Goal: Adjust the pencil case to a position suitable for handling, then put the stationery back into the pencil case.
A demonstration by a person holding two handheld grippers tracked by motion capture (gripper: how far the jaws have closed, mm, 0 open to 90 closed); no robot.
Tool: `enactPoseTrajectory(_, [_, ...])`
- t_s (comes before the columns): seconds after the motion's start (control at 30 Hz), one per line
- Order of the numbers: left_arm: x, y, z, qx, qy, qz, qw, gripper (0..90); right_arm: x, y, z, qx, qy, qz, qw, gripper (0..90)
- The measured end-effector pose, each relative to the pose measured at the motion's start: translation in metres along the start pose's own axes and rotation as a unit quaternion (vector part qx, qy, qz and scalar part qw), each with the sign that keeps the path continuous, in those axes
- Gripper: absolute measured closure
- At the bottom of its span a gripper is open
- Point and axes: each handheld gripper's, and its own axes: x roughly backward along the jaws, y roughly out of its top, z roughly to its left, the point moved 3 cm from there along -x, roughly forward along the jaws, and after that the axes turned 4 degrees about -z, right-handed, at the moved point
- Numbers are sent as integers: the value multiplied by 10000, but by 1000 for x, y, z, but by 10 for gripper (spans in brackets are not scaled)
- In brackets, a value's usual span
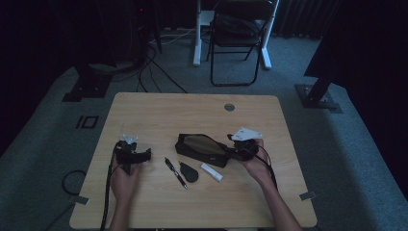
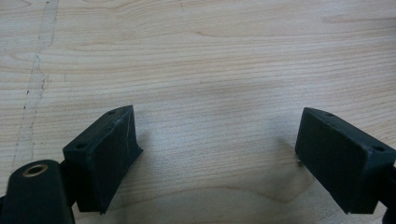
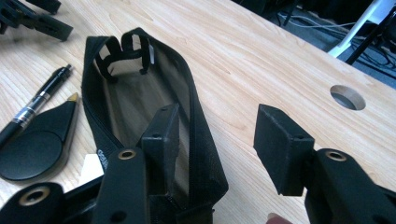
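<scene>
1. Forearms and hands come in nearest the camera in the high view; at left we see the left gripper (image 1: pixel 131 155) low over bare light wooden table (image 1: pixel 159 110), jaws wide apart with only wood grain between them.
2. Moving right, three loose items lie on the table just in front of the pouch: black pen with silver band (image 1: pixel 175 172), dark teardrop-shaped flat case (image 1: pixel 189 172), small white bar-shaped eraser (image 1: pixel 211 172).
3. Next, long black zippered fabric pencil pouch (image 1: pixel 201 148) lies unzipped, mouth gaping, interior looking empty in the right gripper view (image 3: pixel 140 107).
4. At right, right gripper (image 1: pixel 242 146) sits at the pouch's near end, jaws parted; one jaw stands inside the opening, the other outside, with the rim between them, not pinched.
5. We judge: the pouch is open and ready; the three items remain to be loaded, none yet picked up.
</scene>
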Motion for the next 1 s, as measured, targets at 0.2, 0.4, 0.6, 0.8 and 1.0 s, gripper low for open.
enactPoseTrajectory(0.2, [-1, 1, 0, -5, -3, -2, 10000, 130, 6, 2, 4, 25, -76, 33, 10000, 482])
enactPoseTrajectory(0.4, [-2, 2, -1, -14, -2, 4, 10000, 131, 11, 2, 6, 12, -107, 49, 9999, 474])
enactPoseTrajectory(0.6, [-2, 1, -1, -9, -1, -1, 10000, 131, 15, 1, 12, -42, -36, 59, 10000, 469])
enactPoseTrajectory(0.8, [-2, 1, -1, -10, 0, -1, 10000, 131, 16, -4, 19, -57, 49, 102, 9999, 467])
enactPoseTrajectory(1.0, [-1, 1, -1, -11, -1, -2, 10000, 131, 18, -9, 23, -136, 162, 72, 9997, 462])
